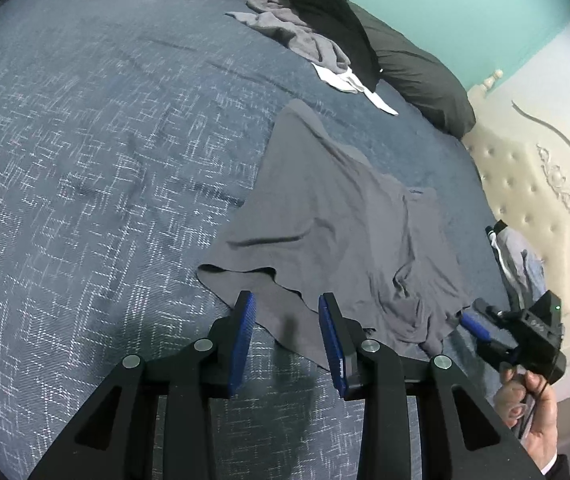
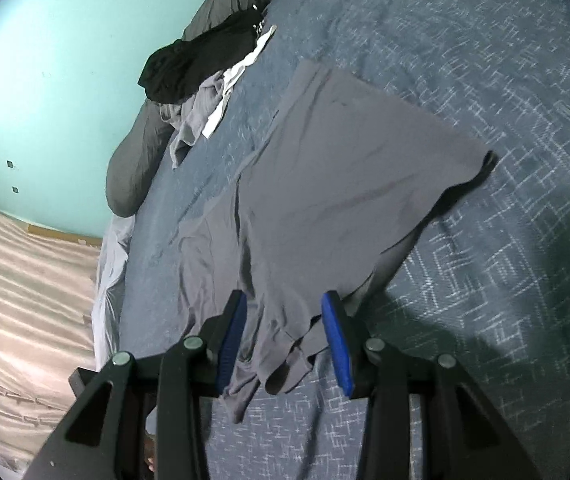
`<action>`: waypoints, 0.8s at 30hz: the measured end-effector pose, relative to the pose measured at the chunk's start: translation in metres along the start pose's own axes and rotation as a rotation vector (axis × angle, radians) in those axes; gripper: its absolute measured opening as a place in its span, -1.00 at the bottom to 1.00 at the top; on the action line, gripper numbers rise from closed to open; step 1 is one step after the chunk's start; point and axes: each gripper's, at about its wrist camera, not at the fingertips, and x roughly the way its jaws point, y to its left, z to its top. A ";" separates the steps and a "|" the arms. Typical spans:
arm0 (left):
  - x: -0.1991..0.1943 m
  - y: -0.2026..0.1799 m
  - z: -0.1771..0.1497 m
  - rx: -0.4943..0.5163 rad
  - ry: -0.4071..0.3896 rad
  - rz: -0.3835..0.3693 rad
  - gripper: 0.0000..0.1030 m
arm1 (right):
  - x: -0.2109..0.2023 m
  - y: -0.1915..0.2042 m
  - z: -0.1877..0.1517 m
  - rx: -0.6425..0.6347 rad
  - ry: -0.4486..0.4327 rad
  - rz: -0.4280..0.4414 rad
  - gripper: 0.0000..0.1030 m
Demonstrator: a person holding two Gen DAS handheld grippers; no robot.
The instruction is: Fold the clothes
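A grey garment lies spread and partly folded over on the blue patterned bedspread. My left gripper is open, with the garment's near edge lying between its blue pads. In the right wrist view the same garment lies flat, and its bunched near corner sits between the open pads of my right gripper. The right gripper also shows in the left wrist view at the garment's right corner, held by a hand.
A pile of grey, black and white clothes lies at the far side of the bed against dark pillows. A cream tufted headboard and the bed edge are to the right. A teal wall stands behind.
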 end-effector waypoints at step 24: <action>-0.014 0.020 0.004 -0.043 -0.028 -0.031 -0.30 | -0.030 -0.023 0.006 0.043 -0.132 -0.306 -0.23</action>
